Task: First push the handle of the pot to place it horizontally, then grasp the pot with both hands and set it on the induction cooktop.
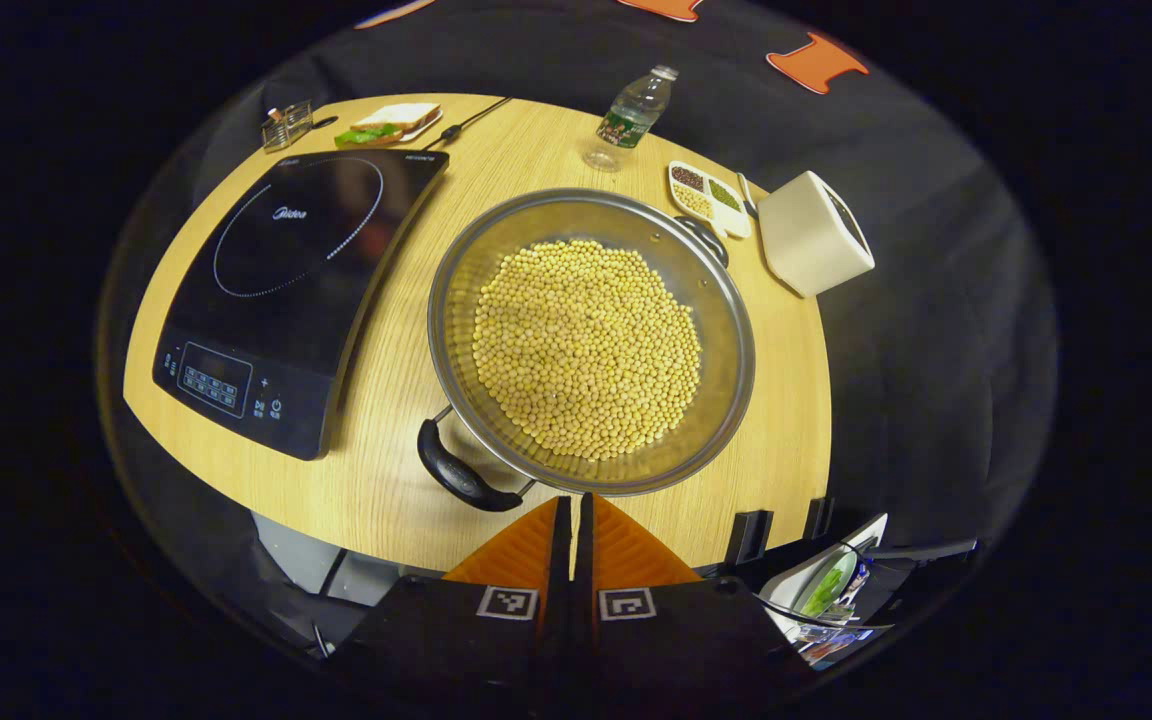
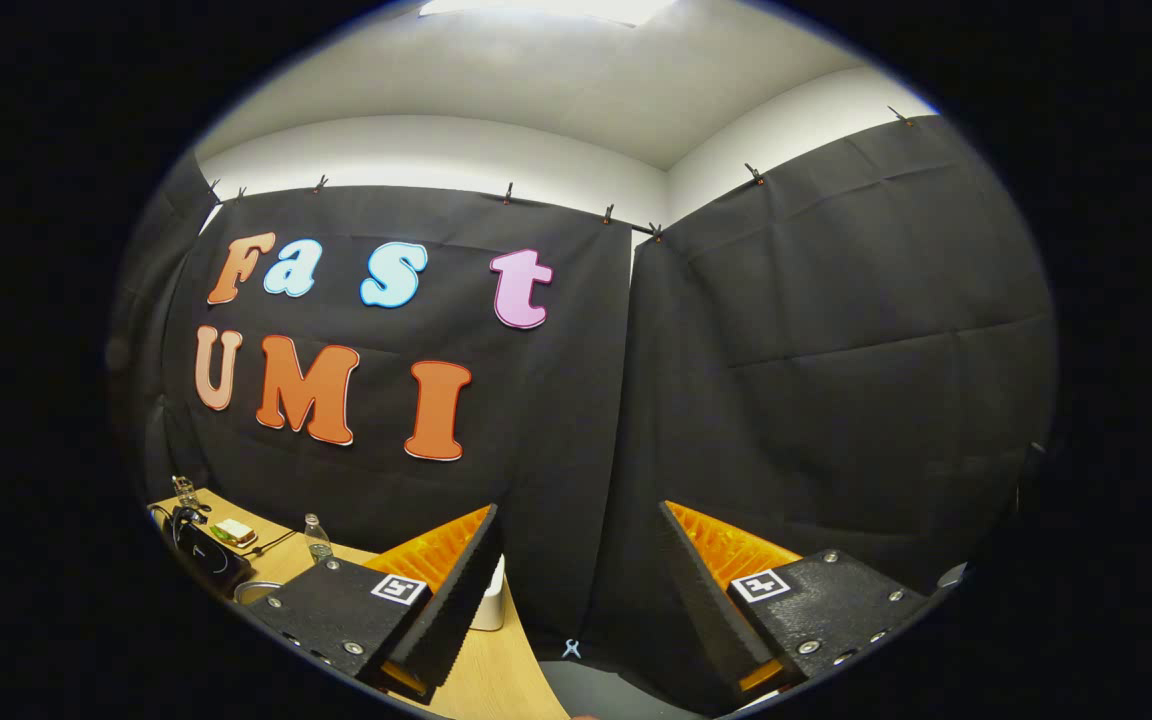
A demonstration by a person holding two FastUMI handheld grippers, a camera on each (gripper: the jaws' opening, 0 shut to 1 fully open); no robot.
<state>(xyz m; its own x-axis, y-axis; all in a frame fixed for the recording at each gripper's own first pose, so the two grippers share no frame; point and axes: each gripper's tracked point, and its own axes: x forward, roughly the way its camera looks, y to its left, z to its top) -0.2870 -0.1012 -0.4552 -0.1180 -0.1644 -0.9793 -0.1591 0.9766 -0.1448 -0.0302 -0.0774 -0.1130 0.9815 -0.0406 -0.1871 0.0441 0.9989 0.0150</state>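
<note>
Steel pot (image 1: 591,340) of soybeans (image 1: 586,345) on wooden surface (image 1: 396,330), just right of induction cooktop (image 1: 301,290). Near black handle (image 1: 461,470) angled toward lower left, just beyond left gripper (image 1: 573,525), fingers together. Right gripper (image 2: 576,580) raised toward booth wall, fingers wide apart, well clear of pot.

Pot (image 1: 591,340) right of cooktop (image 1: 296,290)

Left gripper (image 1: 573,530): orange ribbed fingers, black mounts, a square black-and-white marker on each. Right gripper (image 2: 576,560): the same orange ribbing, black textured pads, silver screws in black plates.
</note>
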